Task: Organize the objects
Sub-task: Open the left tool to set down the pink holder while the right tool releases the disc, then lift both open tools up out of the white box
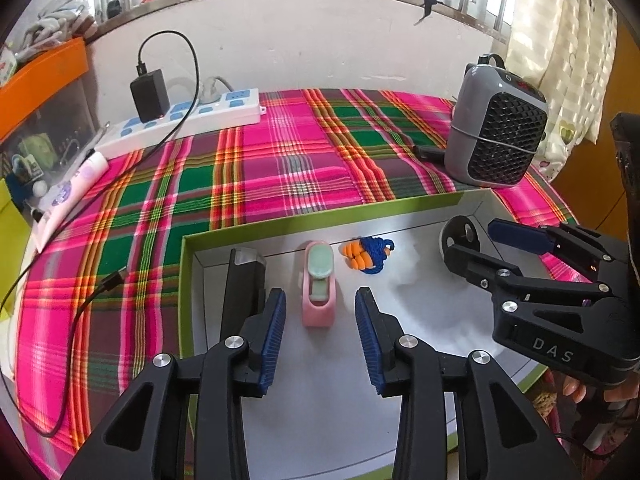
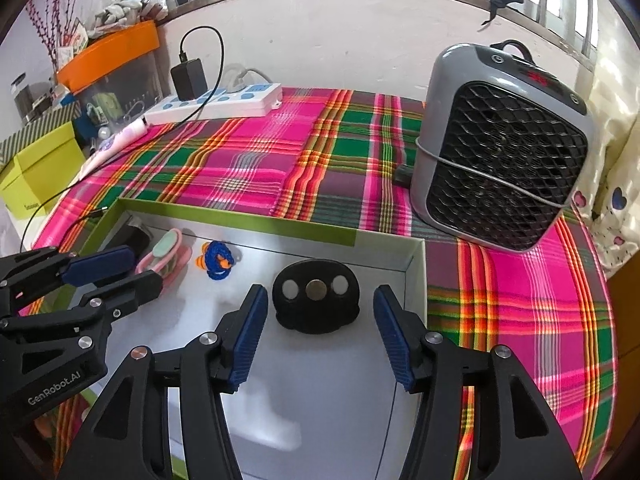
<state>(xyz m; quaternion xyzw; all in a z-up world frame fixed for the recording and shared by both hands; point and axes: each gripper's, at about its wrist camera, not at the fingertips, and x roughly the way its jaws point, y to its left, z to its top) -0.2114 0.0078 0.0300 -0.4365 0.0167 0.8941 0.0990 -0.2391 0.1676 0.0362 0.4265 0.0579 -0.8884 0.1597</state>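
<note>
Objects lying inside green-rimmed box (image 1: 185, 280) on plaid-covered desk (image 1: 280, 160): pink clip (image 1: 319, 288), orange-and-blue cord bundle (image 1: 366, 256), black disc (image 2: 316, 296), dark flat item (image 1: 244, 288) at left wall.

Left gripper (image 1: 320, 334) hovering over pink clip, fingers moderately apart, gripping nothing. Right gripper (image 2: 320, 332) above black disc, fingers wide apart, also empty; disc just ahead of the tips, untouched.

Pink clip probably light, hard plastic, somewhat slippery; best taken across narrow sides. Black disc likely stiff and heavier, with metal centre; best held at opposite edges. Cord bundle soft, easy to pinch.

Left view alone showing dark item clearly; right view alone showing disc face with two holes, plus yellow-green carton (image 2: 36, 176).
</note>
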